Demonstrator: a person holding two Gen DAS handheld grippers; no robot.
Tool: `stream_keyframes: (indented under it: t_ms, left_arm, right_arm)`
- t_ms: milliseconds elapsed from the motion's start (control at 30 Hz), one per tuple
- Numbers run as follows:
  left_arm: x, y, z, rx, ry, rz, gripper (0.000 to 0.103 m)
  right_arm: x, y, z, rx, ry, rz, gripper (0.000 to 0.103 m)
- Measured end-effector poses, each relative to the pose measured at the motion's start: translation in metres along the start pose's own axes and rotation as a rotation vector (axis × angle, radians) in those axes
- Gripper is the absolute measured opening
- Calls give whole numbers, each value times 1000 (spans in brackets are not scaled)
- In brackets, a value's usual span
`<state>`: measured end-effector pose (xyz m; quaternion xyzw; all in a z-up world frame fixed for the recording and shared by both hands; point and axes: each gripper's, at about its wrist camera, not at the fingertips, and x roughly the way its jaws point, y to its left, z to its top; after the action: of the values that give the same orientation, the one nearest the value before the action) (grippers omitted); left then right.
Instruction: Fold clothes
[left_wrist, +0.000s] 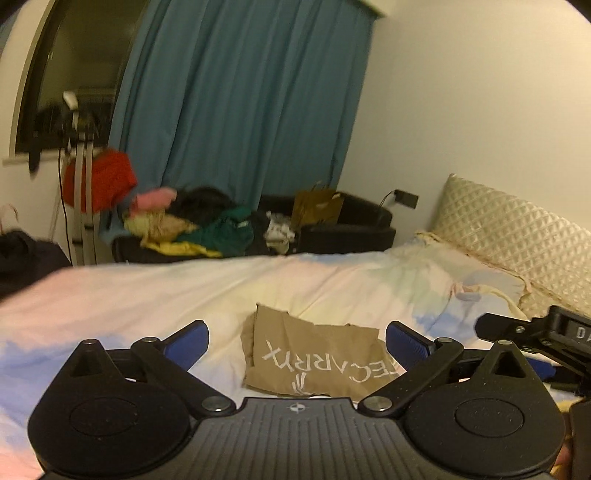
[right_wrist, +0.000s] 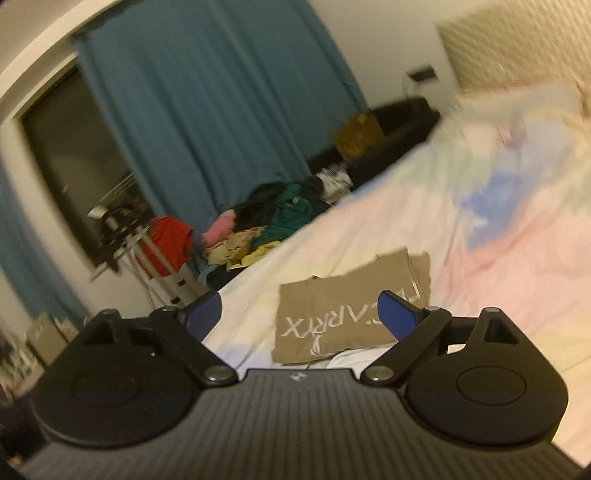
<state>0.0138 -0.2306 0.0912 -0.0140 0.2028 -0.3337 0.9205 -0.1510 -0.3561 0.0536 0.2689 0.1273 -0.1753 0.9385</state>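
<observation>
My left gripper (left_wrist: 297, 341) has jaws spread wide, nothing between the pads. The folded tan garment (left_wrist: 314, 360), with white lettering, lies flat on the pastel bedspread (left_wrist: 147, 291), seen through the gap between the jaws, beyond and below the tips, not touched. My right gripper (right_wrist: 301, 314) is also spread wide and empty; from its wrist view the same garment (right_wrist: 347, 317) sits in the gap, nearer the right finger (right_wrist: 397, 315), which overlaps its edge in the picture. Contact there I cannot tell. Clothes pile (left_wrist: 192, 229) lies well beyond the bed by the blue curtain (left_wrist: 240, 103).
</observation>
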Motion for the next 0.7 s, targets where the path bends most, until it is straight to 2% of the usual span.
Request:
stream_keyframes:
  t_ms: [200, 333, 400, 500, 700]
  left_arm:
    - [-66, -5, 0, 50, -56, -2, 103]
    - [-91, -4, -10, 51, -83, -5, 103]
    - [-104, -5, -17, 63, -121, 7, 103]
    - [-115, -4, -26, 66, -147, 17, 103]
    - [-118, 1, -37, 60, -147, 36, 103]
  right_arm:
    - [-40, 25, -14, -115, -54, 24, 93]
    - [-54, 32, -28, -172, -77, 30, 93]
    - [-58, 33, -36, -192, -89, 22, 93]
    - [-60, 35, -48, -235, -105, 9, 93]
    - [-53, 29, -70, -283, -113, -15, 93]
